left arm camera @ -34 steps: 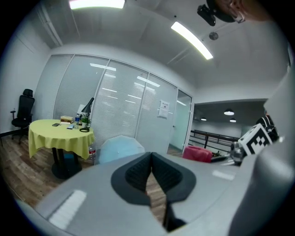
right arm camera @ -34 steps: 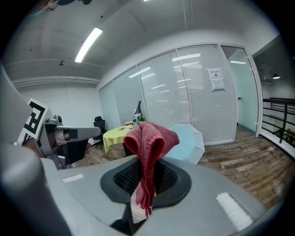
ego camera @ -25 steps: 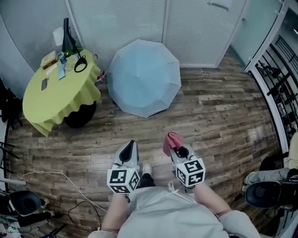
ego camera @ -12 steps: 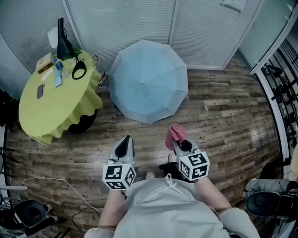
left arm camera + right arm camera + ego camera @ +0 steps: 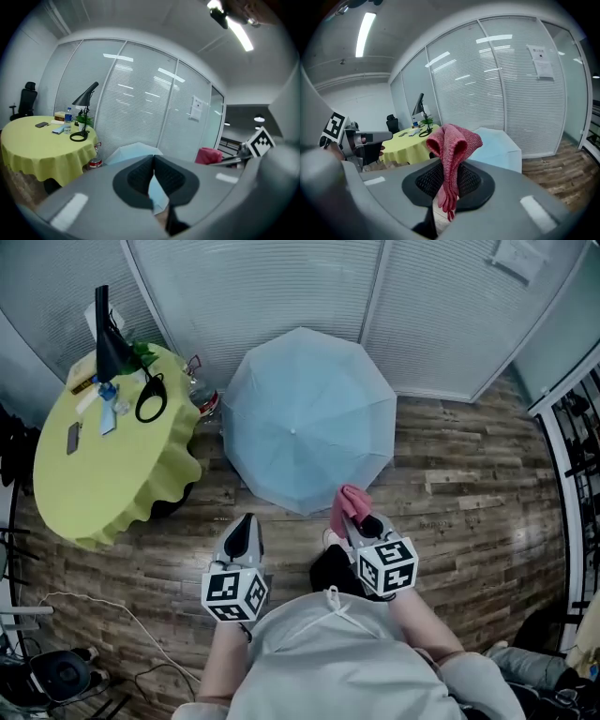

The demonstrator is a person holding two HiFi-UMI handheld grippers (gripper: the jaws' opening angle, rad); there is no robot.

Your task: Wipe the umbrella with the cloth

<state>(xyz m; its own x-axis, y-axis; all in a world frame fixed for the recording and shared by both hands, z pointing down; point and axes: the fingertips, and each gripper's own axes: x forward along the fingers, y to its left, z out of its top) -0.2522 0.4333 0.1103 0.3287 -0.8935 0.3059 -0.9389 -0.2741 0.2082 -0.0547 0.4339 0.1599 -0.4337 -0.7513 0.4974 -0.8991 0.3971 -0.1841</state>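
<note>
Right tongs (image 5: 361,524) are clamped on the pink cloth (image 5: 349,504), and the right gripper view makes it plain: the pads pinch the cloth (image 5: 452,140) in the middle, a bunched fold standing above the tongs (image 5: 449,178) and a frayed tail hanging below. Left tongs (image 5: 244,529) are pressed together at the tips with nothing between them. In the left gripper view the pads (image 5: 140,176) meet at the top, with only a sliver of pale blue showing lower down.

And the umbrella (image 5: 305,418)? It's open, light blue, its canopy resting on the wooden floor (image 5: 469,484) right in front of the person, close to the slatted glass partition (image 5: 272,282). From the head view the cloth sits at the umbrella's near rim, though I can't tell whether they touch. The right gripper view shows the umbrella (image 5: 499,145) beyond the cloth.

Off to the left stands a round desk (image 5: 103,474) draped in yellow-green, just beside the umbrella. A black lamp (image 5: 108,329) stands on it, and a phone (image 5: 73,437) lies nearby.
</note>
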